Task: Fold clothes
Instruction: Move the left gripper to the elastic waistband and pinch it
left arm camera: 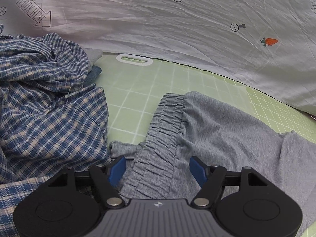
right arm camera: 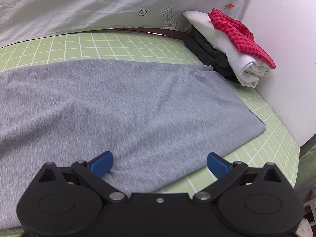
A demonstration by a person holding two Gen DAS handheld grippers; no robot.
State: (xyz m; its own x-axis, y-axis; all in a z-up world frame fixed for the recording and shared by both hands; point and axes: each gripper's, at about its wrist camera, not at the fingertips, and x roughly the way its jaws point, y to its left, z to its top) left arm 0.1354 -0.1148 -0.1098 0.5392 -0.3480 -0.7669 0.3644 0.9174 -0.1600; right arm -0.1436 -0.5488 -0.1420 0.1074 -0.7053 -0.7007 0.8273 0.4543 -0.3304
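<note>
Grey trousers (left arm camera: 207, 122) partly out of frame.

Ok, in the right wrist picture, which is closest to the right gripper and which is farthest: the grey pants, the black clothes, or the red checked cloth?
From the right gripper:
1. Grey pants, right under the open fingers.
2. Black clothes, farther back on the right, bottom of the pile.
3. Red checked cloth, top of that pile, by the wall.
</note>
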